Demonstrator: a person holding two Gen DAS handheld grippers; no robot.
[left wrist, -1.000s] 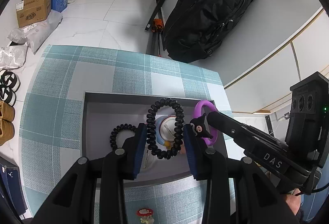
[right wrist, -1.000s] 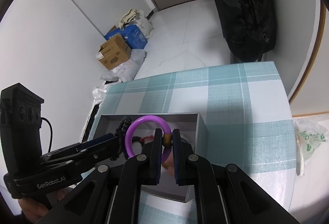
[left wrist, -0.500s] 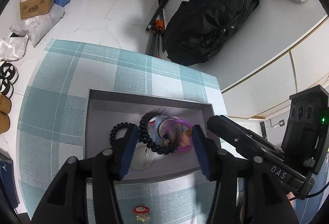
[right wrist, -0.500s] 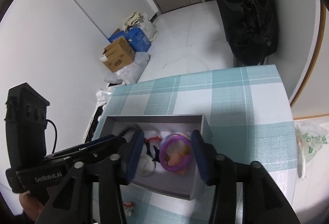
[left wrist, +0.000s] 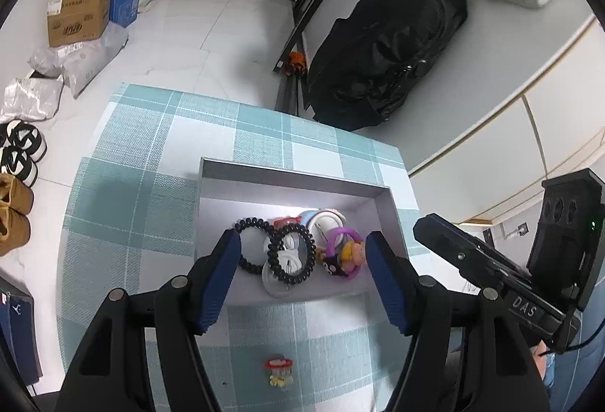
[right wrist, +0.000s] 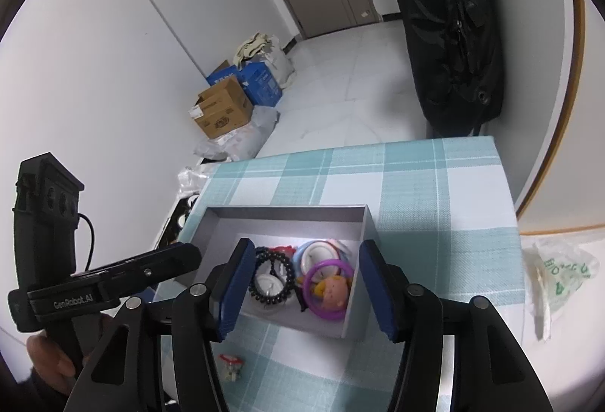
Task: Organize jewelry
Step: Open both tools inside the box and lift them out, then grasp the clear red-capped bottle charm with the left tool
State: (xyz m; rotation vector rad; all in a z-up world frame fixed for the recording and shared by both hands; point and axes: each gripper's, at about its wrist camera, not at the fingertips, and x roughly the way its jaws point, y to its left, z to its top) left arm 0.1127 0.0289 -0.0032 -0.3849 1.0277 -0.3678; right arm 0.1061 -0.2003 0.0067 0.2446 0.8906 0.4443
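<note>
A grey open box sits on the checked tablecloth. In it lie a purple ring with cartoon charms, two black coil hair ties, and white and pastel round pieces. My left gripper is open and empty, above the box's near edge. My right gripper is open and empty, above the box's near side. A small red and yellow trinket lies on the cloth in front of the box.
The tablecloth ends at the far edge by a black backpack on the floor. Cardboard boxes and bags stand by the wall. A plastic bag lies right of the table. Shoes lie at left.
My right gripper opened and let the purple ring drop into the box. My left gripper released the black coil tie into the box. Both pulled back and up.
</note>
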